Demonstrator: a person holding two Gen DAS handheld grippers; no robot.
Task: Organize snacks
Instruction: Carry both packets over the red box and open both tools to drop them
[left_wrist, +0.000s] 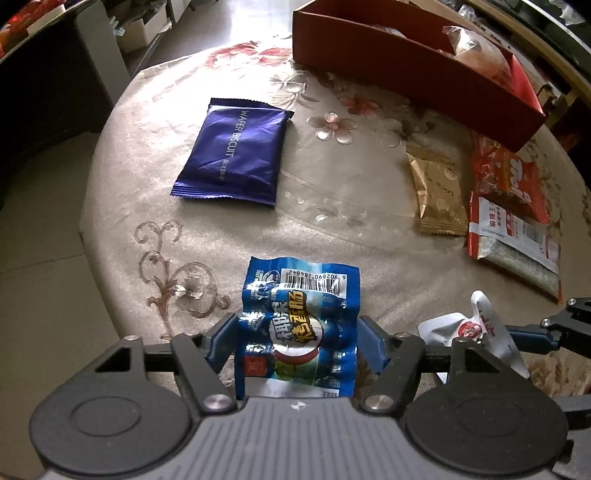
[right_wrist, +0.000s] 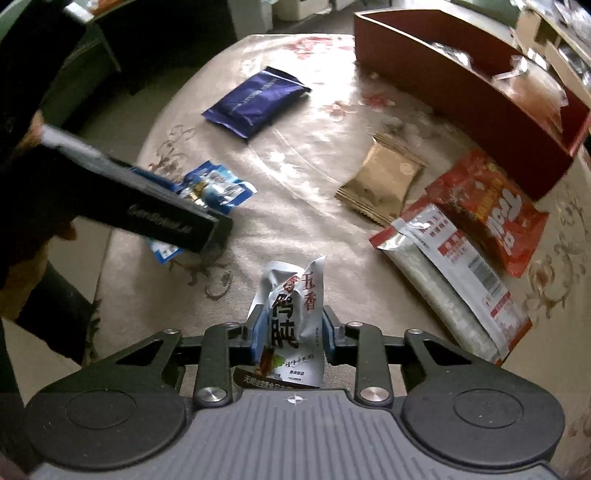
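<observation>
A crumpled blue snack packet (left_wrist: 299, 295) with a barcode stands between the blue fingers of my left gripper (left_wrist: 297, 339), which is shut on it just above the table. The right wrist view shows the same blue packet (right_wrist: 218, 188) at the left. My right gripper (right_wrist: 291, 332) is shut on a white packet (right_wrist: 291, 291) with black and red characters, held upright. That white packet (left_wrist: 472, 325) also shows at the lower right of the left wrist view.
A round table (left_wrist: 332, 229) with a floral cloth holds a purple wafer biscuit pack (left_wrist: 232, 151), a gold packet (left_wrist: 439, 192), a red snack bag (left_wrist: 509, 181) and a silver-and-red pouch (left_wrist: 517, 243). A red box (left_wrist: 406, 62) at the back right holds a clear bagged snack (left_wrist: 480, 55). The table edge curves along the left.
</observation>
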